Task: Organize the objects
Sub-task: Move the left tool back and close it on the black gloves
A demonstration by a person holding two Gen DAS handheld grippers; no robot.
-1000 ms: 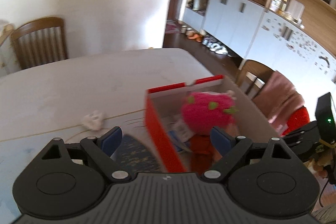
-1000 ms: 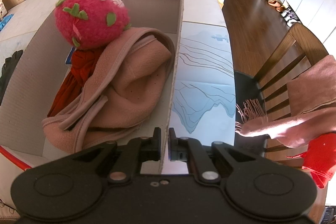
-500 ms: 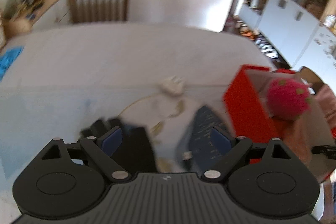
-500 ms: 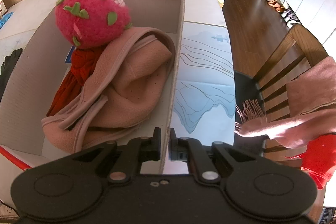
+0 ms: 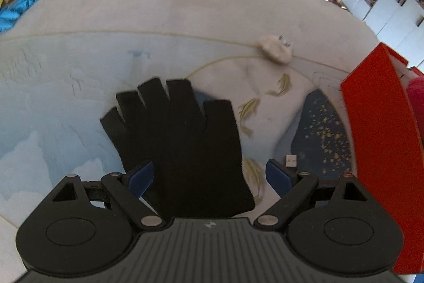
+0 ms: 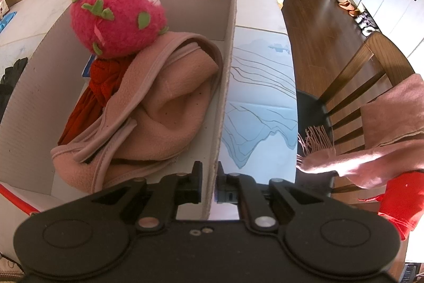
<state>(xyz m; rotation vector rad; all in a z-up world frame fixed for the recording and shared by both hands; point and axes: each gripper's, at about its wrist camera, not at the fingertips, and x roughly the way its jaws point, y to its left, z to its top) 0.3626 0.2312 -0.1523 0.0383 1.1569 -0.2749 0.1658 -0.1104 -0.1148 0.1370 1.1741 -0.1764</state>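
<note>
On the pale patterned bench [image 5: 79, 102], a black fingerless knit glove [image 5: 180, 139] lies flat, its fingers and long axis pointing away from the released left hand-held gripper [image 5: 209, 174] straddling its cuff. The right hand-held gripper [image 6: 208, 182], jaws opening, pinches the red cardboard box's wall [image 6: 225, 86].

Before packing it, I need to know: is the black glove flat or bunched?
Flat: the black glove lies spread on the table, fingers apart.

Left gripper [image 5: 209, 174] now over glove [image 5: 177, 139]

A black fingerless glove [image 5: 180, 145] lies flat on the tabletop [image 5: 185, 17], fingers spread, beside a red cardboard box [image 6: 228, 76] that holds a pink plush strawberry [image 6: 116, 20], a folded pink fleece [image 6: 159, 108] and a red cloth [image 6: 90, 97].
</note>
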